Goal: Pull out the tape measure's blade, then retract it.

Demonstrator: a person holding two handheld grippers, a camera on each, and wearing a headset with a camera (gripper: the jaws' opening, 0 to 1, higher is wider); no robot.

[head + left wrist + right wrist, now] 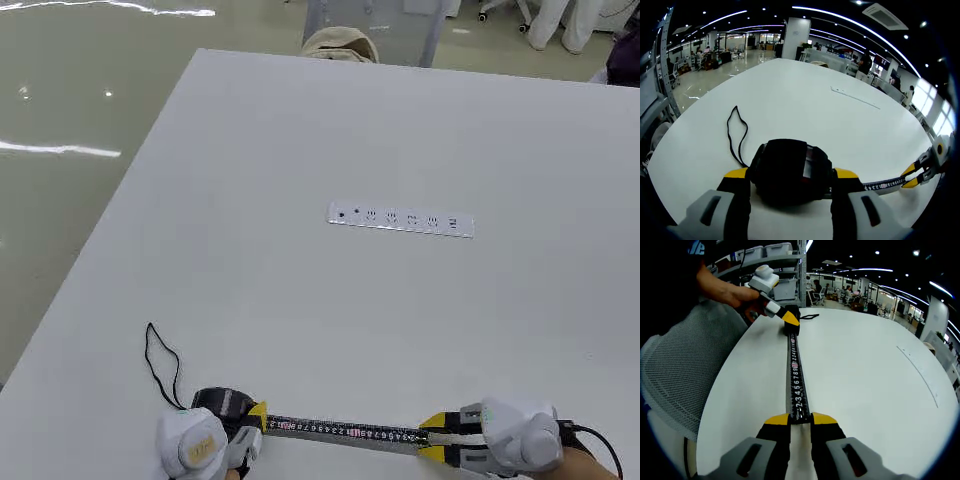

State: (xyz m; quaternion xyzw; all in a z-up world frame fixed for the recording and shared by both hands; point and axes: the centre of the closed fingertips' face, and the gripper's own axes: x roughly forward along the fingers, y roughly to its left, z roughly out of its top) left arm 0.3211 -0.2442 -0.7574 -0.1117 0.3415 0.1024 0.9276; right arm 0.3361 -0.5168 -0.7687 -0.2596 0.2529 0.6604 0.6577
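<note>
The tape measure [222,402] lies close to the near edge of the smooth white desk [400,130], with much free surface beyond it up to a flat power strip [400,219]. The left gripper's [791,175] jaws hold its rounded black case. The right gripper's [800,419] jaws pinch the end of the blade [794,375], which is stretched out straight and shows its numbers. A thin black cord [160,365] makes a loop beside the case

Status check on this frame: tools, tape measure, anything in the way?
Left tool shut on tape measure case. Right tool shut on blade, drawn out flat along table. Power strip far off, nothing obstructing.
</note>
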